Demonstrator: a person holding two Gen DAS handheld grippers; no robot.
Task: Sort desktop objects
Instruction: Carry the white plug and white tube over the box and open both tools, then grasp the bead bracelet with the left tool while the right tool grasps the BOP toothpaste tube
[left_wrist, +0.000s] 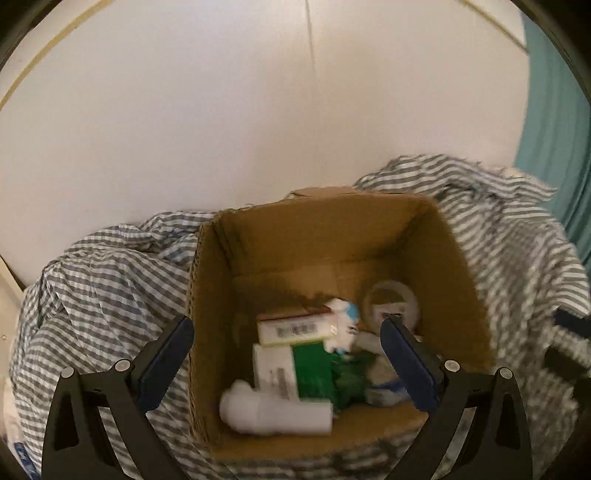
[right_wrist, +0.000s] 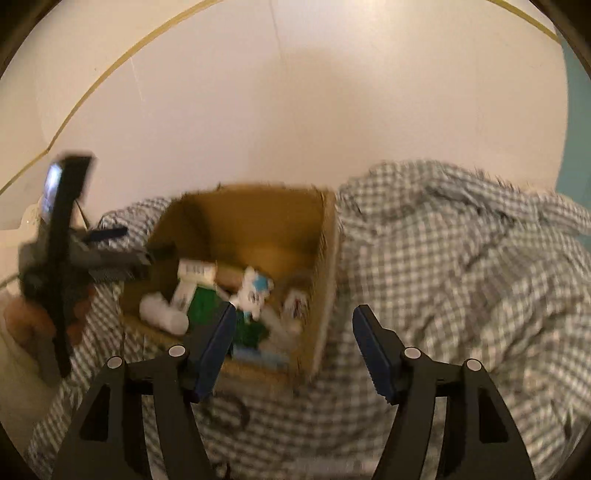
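Both jaws of the left hand-held gripper are spread wide and empty above the cardboard box, presumably for sorting. Small boxes, a white bottle and a toy figure are collected inside. Right hand-held gripper is held open, empty, at the box's near right corner, on checked cloth.

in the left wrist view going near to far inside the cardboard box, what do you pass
white bottle lying on its side → green and white carton → white carton with a barcode → bare box floor → far wall of the cardboard box
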